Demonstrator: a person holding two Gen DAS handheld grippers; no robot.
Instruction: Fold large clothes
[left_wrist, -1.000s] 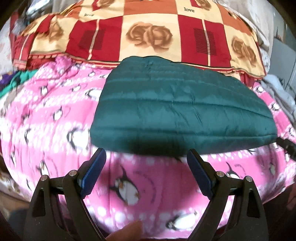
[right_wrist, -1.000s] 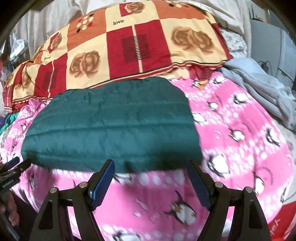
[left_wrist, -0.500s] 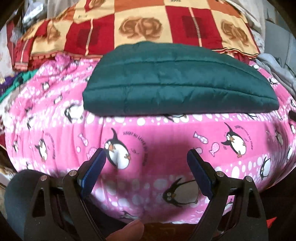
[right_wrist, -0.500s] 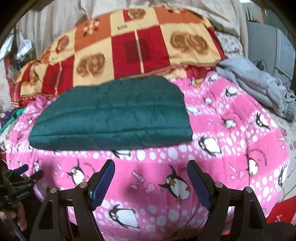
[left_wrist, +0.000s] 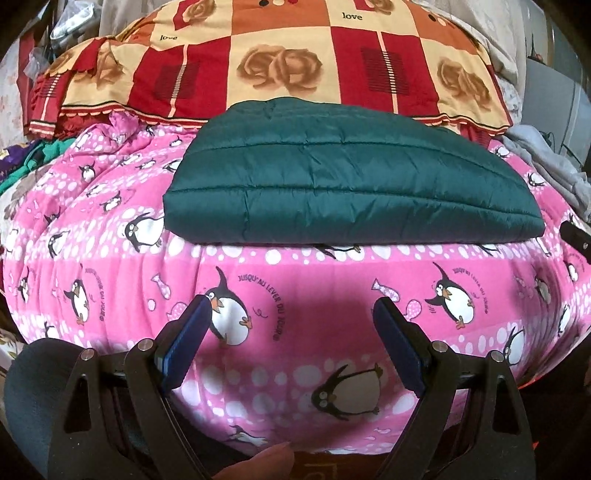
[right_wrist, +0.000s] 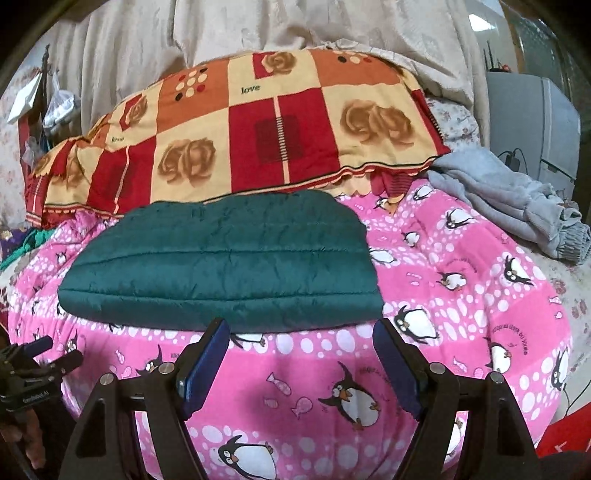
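Note:
A dark green quilted jacket lies folded into a flat rectangle on a pink penguin-print blanket, and it also shows in the right wrist view as the same green jacket. My left gripper hangs open in front of the bed's edge, well short of the jacket, with nothing between its fingers. My right gripper is open too, its fingertips just at the jacket's near edge in the picture, apart from it. The left gripper shows at the left edge of the right wrist view.
A red and cream rose-patterned quilt is piled behind the jacket. Grey clothing lies at the right on the pink blanket. A beige curtain hangs behind. A fingertip shows at the bottom of the left view.
Both grippers have drawn back from the jacket toward the bed's near edge. The jacket lies farther off in both views, and more of the pink blanket's front side shows.

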